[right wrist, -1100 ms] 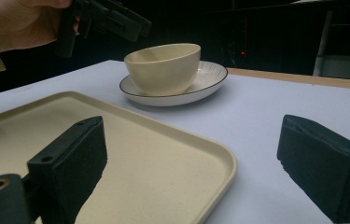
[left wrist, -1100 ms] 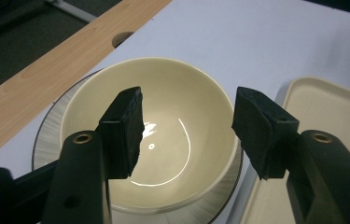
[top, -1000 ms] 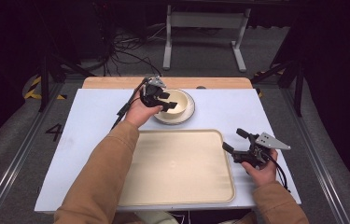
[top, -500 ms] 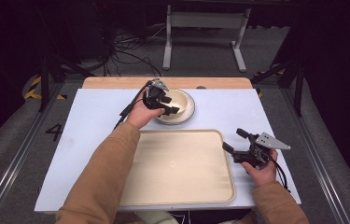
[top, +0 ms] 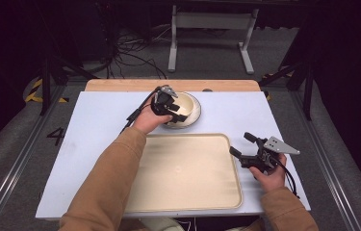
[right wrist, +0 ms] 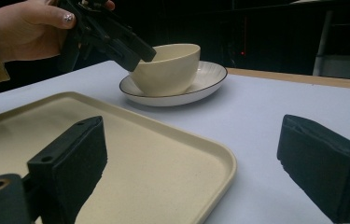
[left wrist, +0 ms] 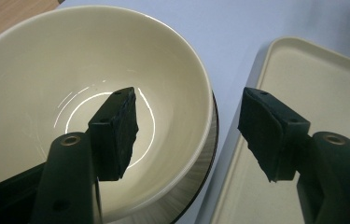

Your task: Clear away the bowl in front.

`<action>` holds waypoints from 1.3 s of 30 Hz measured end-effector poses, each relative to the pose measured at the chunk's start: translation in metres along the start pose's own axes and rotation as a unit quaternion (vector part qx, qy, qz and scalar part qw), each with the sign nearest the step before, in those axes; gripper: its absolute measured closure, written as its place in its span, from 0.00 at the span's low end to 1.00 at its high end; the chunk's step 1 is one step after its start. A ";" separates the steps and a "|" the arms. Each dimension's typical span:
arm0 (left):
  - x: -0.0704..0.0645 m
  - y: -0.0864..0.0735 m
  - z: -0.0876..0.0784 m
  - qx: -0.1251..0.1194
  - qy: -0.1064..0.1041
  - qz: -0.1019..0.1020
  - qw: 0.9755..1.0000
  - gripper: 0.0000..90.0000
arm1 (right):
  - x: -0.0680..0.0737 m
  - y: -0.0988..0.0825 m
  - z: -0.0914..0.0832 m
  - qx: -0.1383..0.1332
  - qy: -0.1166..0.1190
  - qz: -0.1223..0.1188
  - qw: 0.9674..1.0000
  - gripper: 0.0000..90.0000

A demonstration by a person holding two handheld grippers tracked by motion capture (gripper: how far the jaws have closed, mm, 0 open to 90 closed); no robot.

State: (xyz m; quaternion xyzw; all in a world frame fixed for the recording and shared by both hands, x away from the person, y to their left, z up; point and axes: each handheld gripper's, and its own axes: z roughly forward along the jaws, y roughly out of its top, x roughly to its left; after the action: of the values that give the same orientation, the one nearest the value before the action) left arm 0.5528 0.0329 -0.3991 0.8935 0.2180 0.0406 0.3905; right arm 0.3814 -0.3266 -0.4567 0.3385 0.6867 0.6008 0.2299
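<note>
While left tool (left wrist: 189, 135) gapes over bowl (left wrist: 46, 70) rim and right tool (right wrist: 200, 172) waits open: hard, smooth, breakable, so pinch rim gently.

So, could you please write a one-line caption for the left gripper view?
Open left tool straddling the near wall of a cream bowl, one jaw inside, one outside, beside a beige tray.

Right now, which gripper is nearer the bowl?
Left. The left gripper is at the bowl, jaws open astride its near rim, one inside, one outside. The right gripper hangs open well away, beside the tray's right edge.
</note>
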 end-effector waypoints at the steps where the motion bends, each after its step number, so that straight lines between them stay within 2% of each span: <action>1: 0.000 0.000 0.001 0.004 -0.001 -0.001 1.000 0.43 | 0.000 0.000 0.000 0.000 0.000 0.000 1.000 0.09; 12: -0.002 -0.001 0.011 0.022 0.008 -0.003 1.000 0.47 | 0.000 0.000 0.000 -0.001 -0.003 0.003 1.000 0.09; 14: -0.002 -0.001 0.013 0.032 0.010 0.003 0.999 0.48 | 0.000 0.000 0.000 -0.001 -0.002 0.003 1.000 0.09; 19: -0.004 -0.002 0.018 0.050 0.016 0.002 0.999 0.50 | 0.000 0.000 0.000 -0.001 -0.002 0.003 1.000 0.09; 21: -0.006 -0.002 0.021 0.055 0.016 0.001 0.998 0.53 | 0.000 0.000 0.000 -0.001 -0.002 0.002 1.000 0.09; 30: -0.011 0.000 0.024 0.072 0.037 0.023 0.996 0.64 | 0.000 0.000 0.000 -0.002 -0.003 0.005 1.000 0.09; 38: -0.011 0.000 0.027 0.085 0.048 0.028 0.995 0.73 | 0.000 0.000 0.000 -0.002 -0.003 0.004 1.000 0.09; 39: -0.011 -0.001 0.027 0.083 0.047 0.022 0.995 0.73 | 0.000 0.000 0.000 -0.002 -0.003 0.004 1.000 0.09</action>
State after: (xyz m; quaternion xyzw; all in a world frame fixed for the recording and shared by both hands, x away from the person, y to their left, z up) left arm 0.5496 0.0103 -0.4173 0.9247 0.2185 0.0725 0.3032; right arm 0.3813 -0.3270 -0.4569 0.3426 0.6831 0.6024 0.2304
